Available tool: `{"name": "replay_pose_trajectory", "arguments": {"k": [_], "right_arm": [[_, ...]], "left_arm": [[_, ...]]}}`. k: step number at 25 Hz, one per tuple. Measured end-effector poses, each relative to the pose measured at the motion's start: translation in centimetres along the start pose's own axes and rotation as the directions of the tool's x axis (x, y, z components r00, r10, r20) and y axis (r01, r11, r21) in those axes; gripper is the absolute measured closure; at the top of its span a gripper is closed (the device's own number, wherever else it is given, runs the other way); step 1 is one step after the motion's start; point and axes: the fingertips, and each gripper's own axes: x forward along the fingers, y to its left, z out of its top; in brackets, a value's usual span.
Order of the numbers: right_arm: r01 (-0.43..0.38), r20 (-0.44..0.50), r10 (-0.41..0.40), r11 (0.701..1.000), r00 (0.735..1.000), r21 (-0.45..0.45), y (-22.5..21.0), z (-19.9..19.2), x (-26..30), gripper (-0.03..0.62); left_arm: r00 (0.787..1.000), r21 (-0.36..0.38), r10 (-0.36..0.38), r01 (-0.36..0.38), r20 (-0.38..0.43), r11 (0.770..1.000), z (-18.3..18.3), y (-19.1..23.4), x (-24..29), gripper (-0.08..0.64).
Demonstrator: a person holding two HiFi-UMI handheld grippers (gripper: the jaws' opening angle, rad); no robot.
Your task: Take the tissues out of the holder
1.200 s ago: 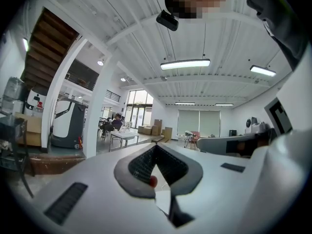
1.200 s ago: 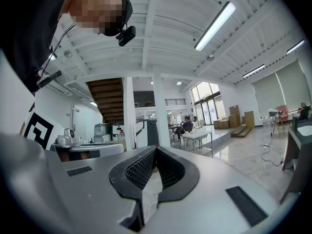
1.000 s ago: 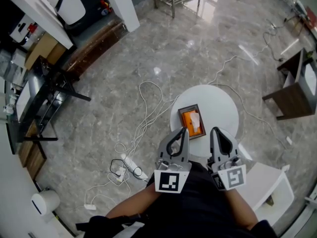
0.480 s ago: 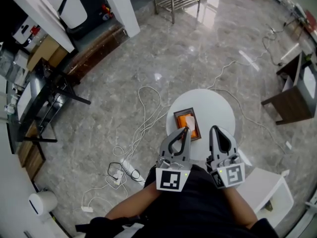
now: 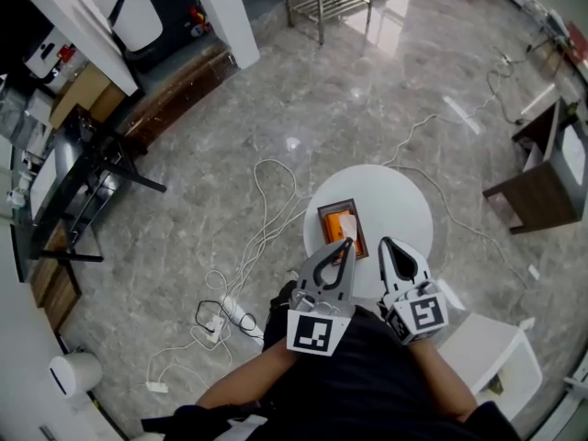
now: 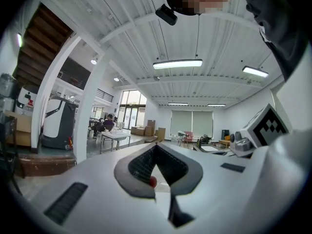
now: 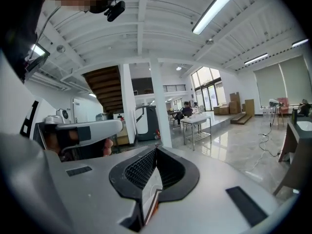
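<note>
Tissues are sitting in the holder near the left edge of the round table in the head view, with the left gripper and right gripper hovering over the near edge. In the left gripper view, its jaws are meeting at the tips, clamping nothing. In the right gripper view, its jaws are likewise pressing together, holding nothing.

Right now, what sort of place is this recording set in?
Probably a large open hall or lobby used as a workspace. It has a polished stone floor, a white pillar, a staircase and strip lights overhead. Loose cables trail beside a small round table.
</note>
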Motion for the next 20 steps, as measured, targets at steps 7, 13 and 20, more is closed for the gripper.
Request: {"name": "replay_pose_trajectory", "arguments": {"k": [7,13,20], "right_arm": [[0.021,-0.018,-0.021,1.000,1.000,-0.013,-0.4,-0.2,0.5,0.584],[0.008,-0.070,-0.009,1.000,0.998,-0.009,-0.7,-1.7,0.9,0.583],[-0.009,-0.181,0.007,1.000,0.983,-0.009,-0.7,-5.0,2.3,0.546]], "left_arm": [[1.000,0.027,-0.021,0.022,-0.017,0.999,-0.5,-0.4,0.3,0.561],[1.000,-0.024,0.001,-0.002,-0.016,1.000,-0.6,0.5,0.5,0.561],[1.000,-0.043,0.005,-0.006,-0.024,0.999,-0.8,1.2,0.2,0.560]]}}
